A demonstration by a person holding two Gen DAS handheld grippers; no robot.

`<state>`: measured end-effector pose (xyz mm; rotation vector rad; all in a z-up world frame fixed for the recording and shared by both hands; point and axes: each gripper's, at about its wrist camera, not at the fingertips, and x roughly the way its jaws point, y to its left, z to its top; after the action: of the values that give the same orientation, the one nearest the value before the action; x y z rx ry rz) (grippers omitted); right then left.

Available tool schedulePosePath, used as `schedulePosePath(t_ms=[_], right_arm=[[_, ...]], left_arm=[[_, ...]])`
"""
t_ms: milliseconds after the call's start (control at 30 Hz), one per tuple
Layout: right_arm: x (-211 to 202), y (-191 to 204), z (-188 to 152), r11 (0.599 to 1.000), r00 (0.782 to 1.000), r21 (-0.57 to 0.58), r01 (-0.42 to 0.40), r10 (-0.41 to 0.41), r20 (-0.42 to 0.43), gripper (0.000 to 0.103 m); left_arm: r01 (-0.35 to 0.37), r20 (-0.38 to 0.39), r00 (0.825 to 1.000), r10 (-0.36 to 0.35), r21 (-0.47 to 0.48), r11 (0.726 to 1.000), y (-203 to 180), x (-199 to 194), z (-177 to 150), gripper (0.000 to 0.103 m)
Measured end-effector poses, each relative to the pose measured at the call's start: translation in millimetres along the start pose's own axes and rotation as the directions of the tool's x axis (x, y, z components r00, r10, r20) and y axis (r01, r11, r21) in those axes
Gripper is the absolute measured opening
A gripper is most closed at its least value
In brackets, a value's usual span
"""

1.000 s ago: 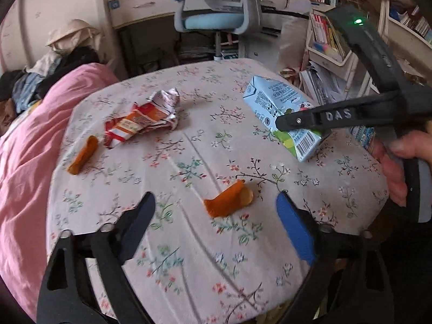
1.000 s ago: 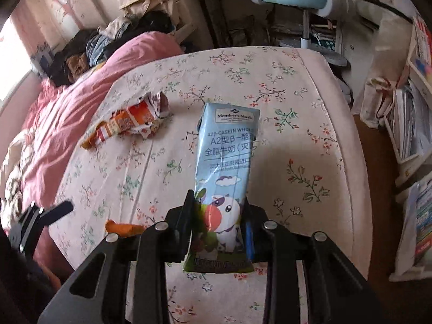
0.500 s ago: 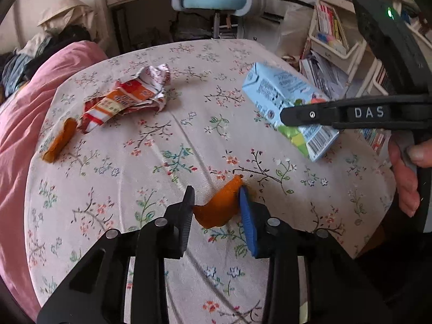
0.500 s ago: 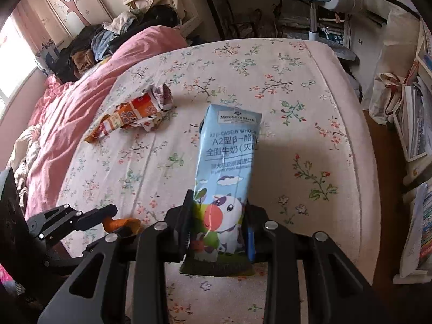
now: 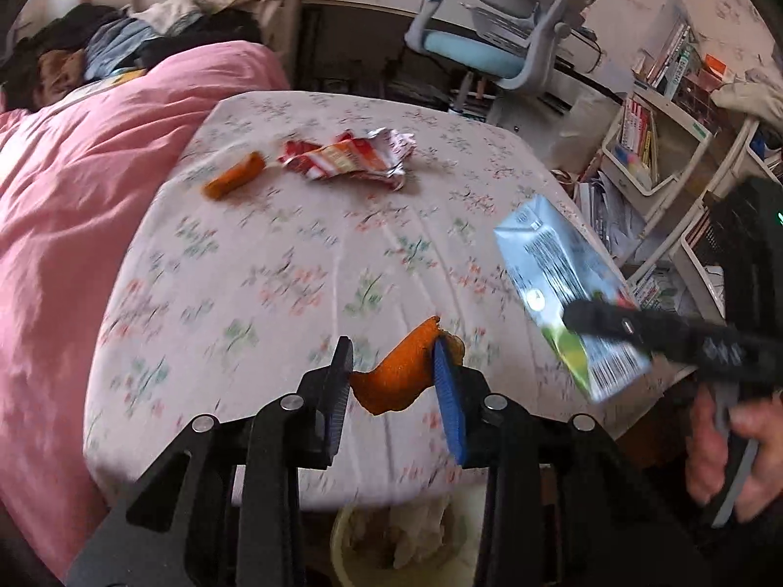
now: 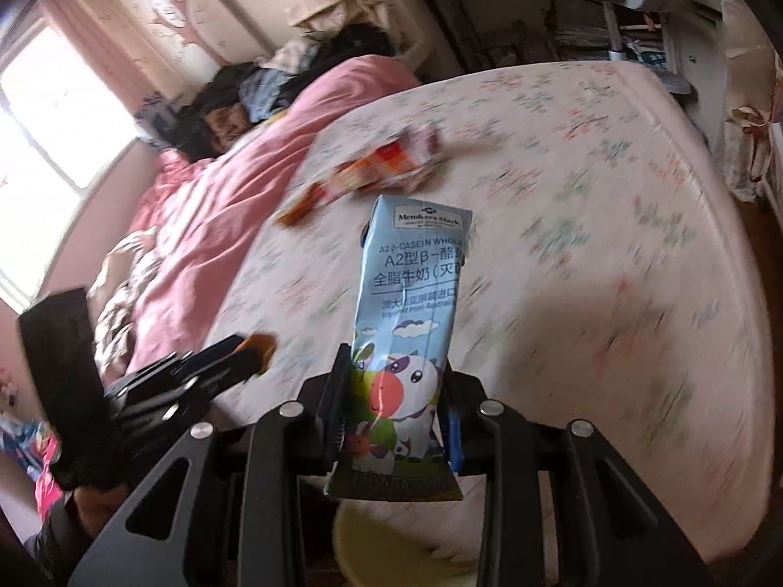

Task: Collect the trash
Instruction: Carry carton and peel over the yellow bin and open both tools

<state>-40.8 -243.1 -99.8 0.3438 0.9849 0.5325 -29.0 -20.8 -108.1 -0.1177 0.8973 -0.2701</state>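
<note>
Left tongs (image 5: 394,381) clenched on the soft, light orange peel (image 5: 399,379) at the bed's 6 o'clock edge, right tongs (image 6: 394,416) clenched on the light, crushable milk carton (image 6: 408,337) low across its base, both above the yellow bin (image 6: 386,538); crumpled wrapper (image 5: 350,161) at 12 probably needs a pinch on a fold.

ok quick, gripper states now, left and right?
Left gripper: closed on the orange peel piece.
Right gripper: closed on the blue milk carton.
</note>
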Motion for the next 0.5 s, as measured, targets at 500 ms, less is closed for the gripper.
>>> schedulePosePath(t_ms=[500], right_arm=[[-4.9,49.0,-104.6,0.991,0.993,-0.133,0.005,-0.021,-0.116,0.050]], left_arm=[[-0.020,-0.034,0.999,0.020,-0.011,1.000,-4.4,-46.6,-73.9,0.032]])
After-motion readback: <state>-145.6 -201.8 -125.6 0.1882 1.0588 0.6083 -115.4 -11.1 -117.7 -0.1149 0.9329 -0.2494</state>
